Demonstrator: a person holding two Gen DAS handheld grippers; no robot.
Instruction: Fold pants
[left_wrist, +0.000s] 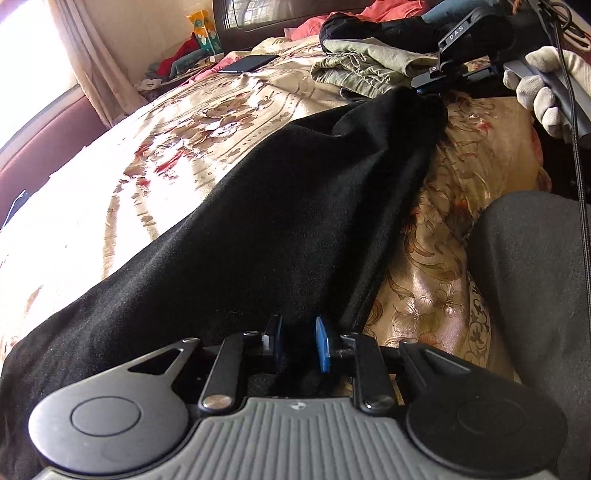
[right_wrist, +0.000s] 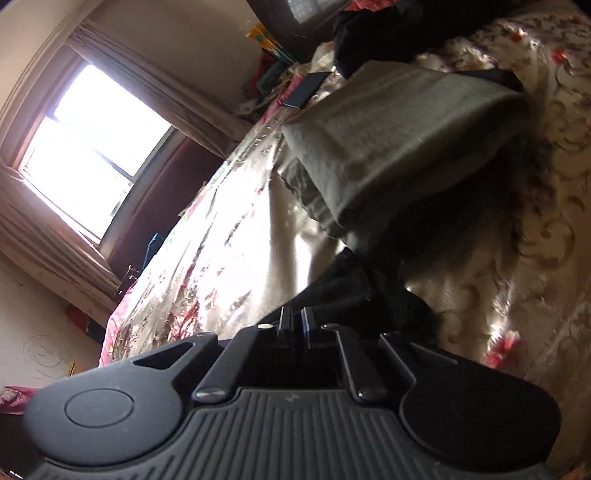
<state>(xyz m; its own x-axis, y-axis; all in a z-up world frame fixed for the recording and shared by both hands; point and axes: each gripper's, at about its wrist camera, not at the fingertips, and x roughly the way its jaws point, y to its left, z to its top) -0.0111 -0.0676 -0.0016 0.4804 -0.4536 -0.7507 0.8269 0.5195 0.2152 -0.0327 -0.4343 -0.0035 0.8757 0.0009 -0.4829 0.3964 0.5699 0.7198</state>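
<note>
Crowding the bedspread (left_wrist: 110, 206) beyond black pants (left_wrist: 258, 229): olive clothes (left_wrist: 365, 62), phone (left_wrist: 247, 63).

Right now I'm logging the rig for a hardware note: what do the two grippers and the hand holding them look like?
The left gripper is black with a ribbed grey base, round side discs, silver pivot screws and blue finger pads. The right gripper has the same black build, "DAS" lettering, a grey handle and trailing black cables. The hand on it wears a white knit glove.

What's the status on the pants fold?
Left gripper pinching near end of black pants. Right gripper clamped on far end, cloth stretched over bedspread. Olive garment lies just beyond.
</note>
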